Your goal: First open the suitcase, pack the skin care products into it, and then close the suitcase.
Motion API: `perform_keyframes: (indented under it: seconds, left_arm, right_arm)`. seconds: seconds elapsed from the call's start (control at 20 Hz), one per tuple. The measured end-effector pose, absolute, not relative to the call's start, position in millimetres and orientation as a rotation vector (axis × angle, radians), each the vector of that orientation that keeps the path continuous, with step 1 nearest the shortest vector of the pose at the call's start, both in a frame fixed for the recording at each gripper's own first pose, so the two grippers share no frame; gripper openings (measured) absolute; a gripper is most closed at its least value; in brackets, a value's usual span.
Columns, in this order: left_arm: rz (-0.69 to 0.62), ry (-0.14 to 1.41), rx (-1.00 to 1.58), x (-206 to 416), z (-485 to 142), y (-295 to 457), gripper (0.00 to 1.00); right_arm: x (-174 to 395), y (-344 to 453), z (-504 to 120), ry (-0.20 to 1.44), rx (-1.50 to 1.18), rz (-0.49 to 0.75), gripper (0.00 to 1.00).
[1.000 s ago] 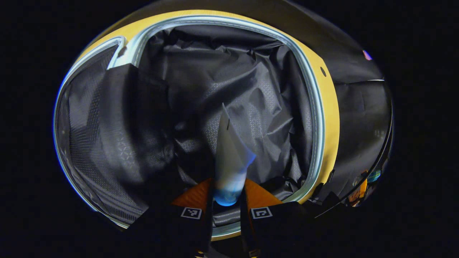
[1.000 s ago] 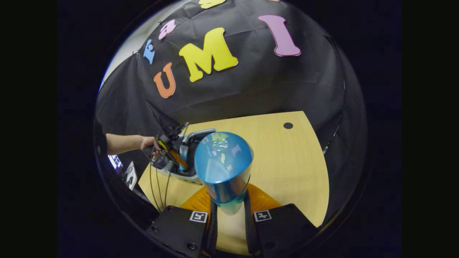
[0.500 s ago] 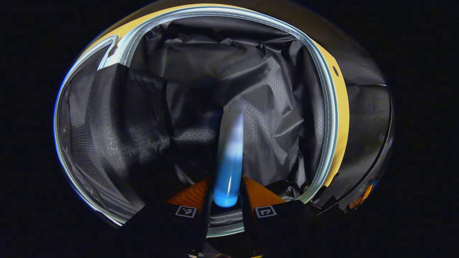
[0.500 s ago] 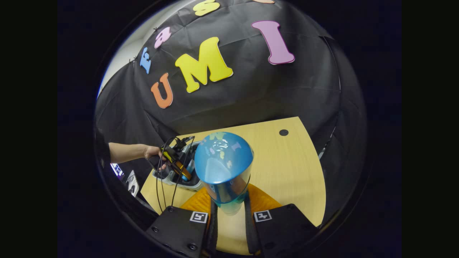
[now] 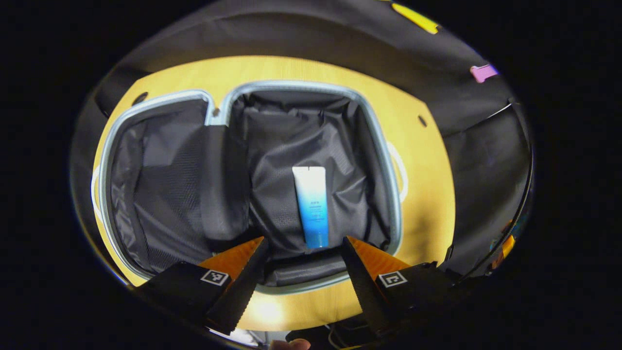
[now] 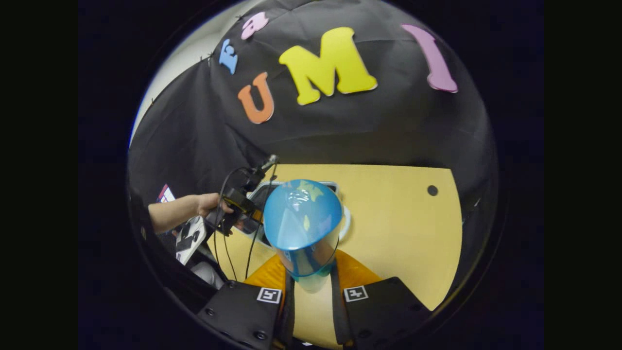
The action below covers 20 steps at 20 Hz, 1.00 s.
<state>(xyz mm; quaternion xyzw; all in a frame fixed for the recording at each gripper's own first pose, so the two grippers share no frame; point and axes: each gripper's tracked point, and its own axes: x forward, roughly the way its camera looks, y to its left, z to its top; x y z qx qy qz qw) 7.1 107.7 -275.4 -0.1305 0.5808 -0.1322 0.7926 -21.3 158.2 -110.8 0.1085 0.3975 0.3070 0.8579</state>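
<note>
The suitcase [image 5: 379,141] lies open on the wooden table, its two halves lined in black fabric. A white-to-blue tube [image 5: 311,206] rests flat in the right half. My left gripper [image 5: 303,262] hovers above the suitcase's near edge, open, with nothing between its orange fingers. In the right gripper view, my right gripper [image 6: 311,287] is shut on a clear blue bottle [image 6: 303,228] and holds it above the table. Behind the bottle sits the suitcase [image 6: 340,187], and a hand holds the left gripper [image 6: 238,206] over it.
Bare wooden table [image 6: 403,233] stretches to the right of the suitcase, with a small dark hole [image 6: 432,190] in it. Cables [image 6: 228,243] hang from the left gripper. The black cloth wall stands close behind the table. A white pouch [image 6: 189,236] lies off the table's left edge.
My left gripper opened and let go of the tube, which now lies in the suitcase's right half. That gripper then rose and pulled back. The right gripper swung slightly, still holding the bottle.
</note>
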Motion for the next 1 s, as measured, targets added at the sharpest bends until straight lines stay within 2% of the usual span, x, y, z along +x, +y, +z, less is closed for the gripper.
perform_keyframes:
  seconds: [0.2, 0.4, 0.55, 0.7, 0.85, 1.0]
  left_arm:
    - [-0.202, 0.964, -0.289, -23.8, -245.2, 130.4, 0.96]
    - [-0.089, 0.803, -0.366, -84.4, -227.0, 147.4, 0.96]
    - [-0.031, 0.779, -0.398, -130.0, -225.1, 163.2, 0.96]
    - [0.011, 0.765, -0.413, -157.8, -221.8, 180.3, 0.96]
    - [0.058, 0.765, -0.403, -173.7, -220.4, 201.4, 0.96]
    - [0.099, 0.761, -0.418, -179.6, -216.9, 216.0, 0.96]
  right_arm:
    - [3.5, 230.8, -137.3, 0.991, 0.206, 0.745, 0.3]
    - [25.3, 287.8, -190.5, 1.189, 0.174, 0.739, 0.3]
    - [37.6, 312.3, -232.5, 1.342, 0.213, 0.657, 0.3]
    - [49.7, 319.3, -276.7, 1.48, 0.265, 0.508, 0.3]
    - [54.1, 320.1, -315.1, 1.599, 0.327, 0.35, 0.3]
    - [54.4, 309.5, -335.4, 1.653, 0.269, 0.257, 0.27]
